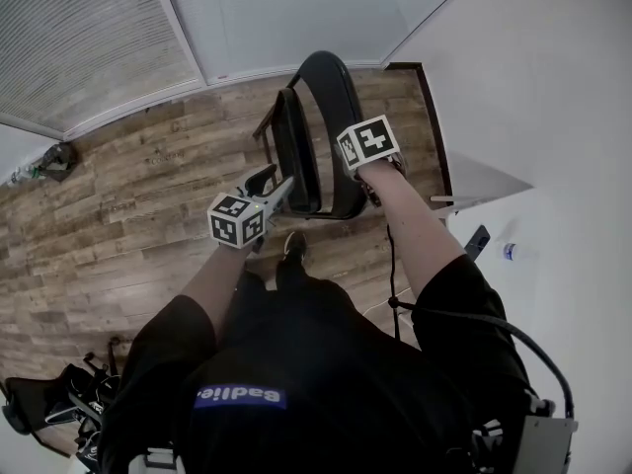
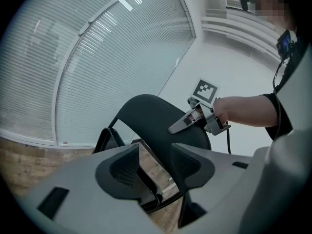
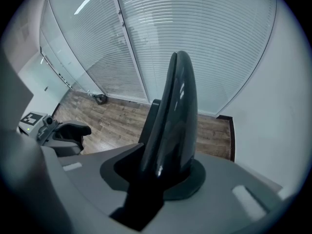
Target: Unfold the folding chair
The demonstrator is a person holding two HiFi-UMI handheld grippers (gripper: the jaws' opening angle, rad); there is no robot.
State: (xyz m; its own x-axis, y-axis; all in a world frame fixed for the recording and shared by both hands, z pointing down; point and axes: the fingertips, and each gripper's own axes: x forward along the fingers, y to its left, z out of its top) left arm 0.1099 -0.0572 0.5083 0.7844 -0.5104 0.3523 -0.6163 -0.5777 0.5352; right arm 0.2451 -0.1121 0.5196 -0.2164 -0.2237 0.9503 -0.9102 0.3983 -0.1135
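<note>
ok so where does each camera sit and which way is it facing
Head view: on the person's head, facing steeply down at the folding chair; left arm, right arm, torso, left hand-held gripper and right hand-held gripper show.
Left gripper view: on the left hand-held gripper, facing along its parted jaws at the backrest and blinds; the right arm shows.
Right gripper view: on the right hand-held gripper, facing down along jaws clamped on the backrest; no body shows.
Shared: both gripper views show the backrest and the other hand-held gripper.
</note>
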